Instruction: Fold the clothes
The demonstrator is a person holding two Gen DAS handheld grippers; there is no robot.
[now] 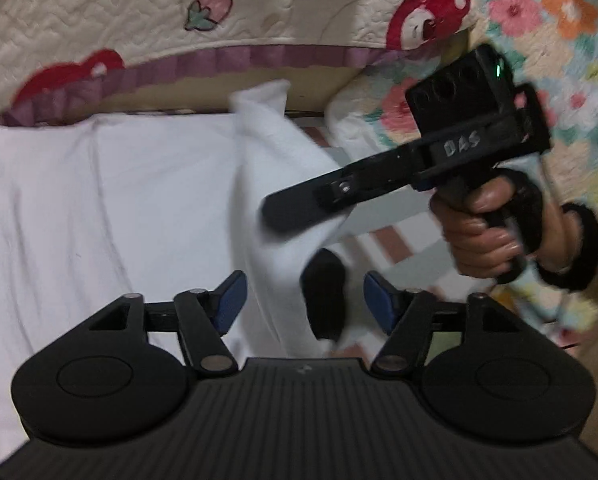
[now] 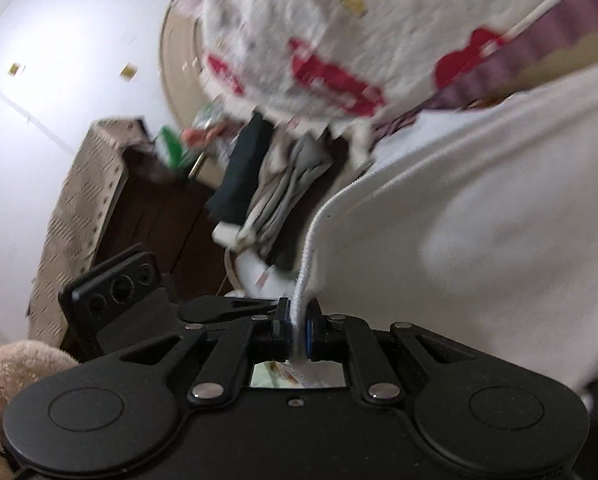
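White garment (image 1: 111,200) fills the left wrist view from nine o'clock to the centre, spread on the bed, with one edge lifted into a ridge toward one o'clock. Your right gripper (image 1: 275,212) comes in from three o'clock, its tip buried in that raised fold. Your left gripper (image 1: 303,304) stands open at six o'clock, its blue pads (image 1: 229,304) empty either side of the cloth. Carry the pinched edge across in one smooth arc, and keep the free gripper ready to pin the flat layer so it doesn't drag. A quilted cartoon-print blanket (image 1: 227,4) lies at twelve o'clock, a floral quilt (image 1: 559,20) at two.

From the right wrist view, your right gripper (image 2: 297,330) is clamped on the garment's ribbed hem (image 2: 309,248), the fabric billowing toward three o'clock. A pale wall (image 2: 67,48) sits at ten o'clock, a wooden cabinet (image 2: 147,208) at nine, hanging clothes (image 2: 283,184) near centre.
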